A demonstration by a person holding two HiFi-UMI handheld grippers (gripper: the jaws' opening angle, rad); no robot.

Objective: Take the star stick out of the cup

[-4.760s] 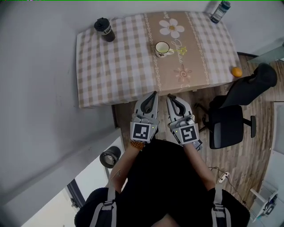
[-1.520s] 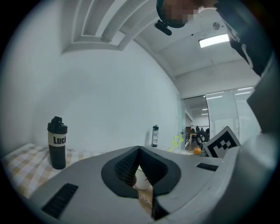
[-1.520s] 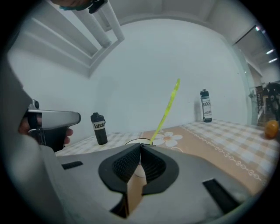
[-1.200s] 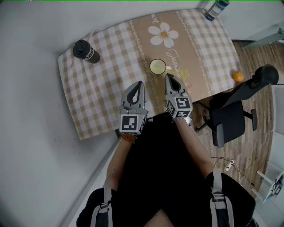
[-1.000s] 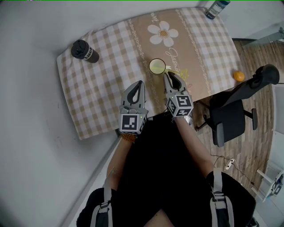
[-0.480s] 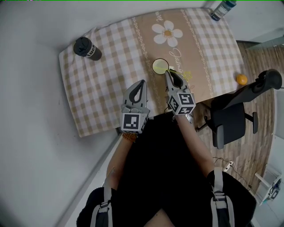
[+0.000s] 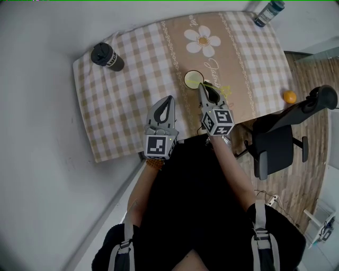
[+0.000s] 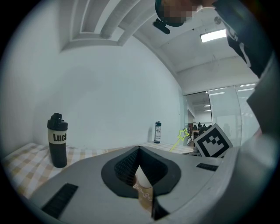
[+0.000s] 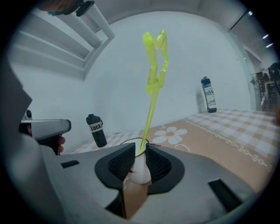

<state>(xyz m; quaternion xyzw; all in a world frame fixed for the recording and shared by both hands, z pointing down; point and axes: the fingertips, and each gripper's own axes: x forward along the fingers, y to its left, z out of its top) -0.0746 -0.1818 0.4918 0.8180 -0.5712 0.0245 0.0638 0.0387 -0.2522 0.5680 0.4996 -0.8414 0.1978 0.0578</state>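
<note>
A white cup (image 7: 193, 79) stands on the beige flowered runner of the checked tablecloth (image 7: 127, 100). A yellow-green star stick (image 9: 154, 70) rises from it and leans to the right; its star (image 7: 221, 88) shows beside my right gripper. My right gripper (image 7: 203, 88) (image 9: 140, 151) sits at the cup's near rim. Its jaws stand a narrow gap apart, so it is open, with the stick's lower part in line with that gap and the cup (image 9: 139, 168) just behind. My left gripper (image 7: 168, 99) (image 8: 139, 151) hovers shut and empty to the left, over the cloth's front edge.
A black bottle (image 7: 107, 56) stands at the table's far left and a teal bottle (image 7: 265, 13) at the far right corner. An orange (image 7: 289, 96) lies on the floor beside a black office chair (image 7: 278, 143).
My right gripper has moved forward from the table's front edge up to the cup's rim. The left gripper has hardly moved.
</note>
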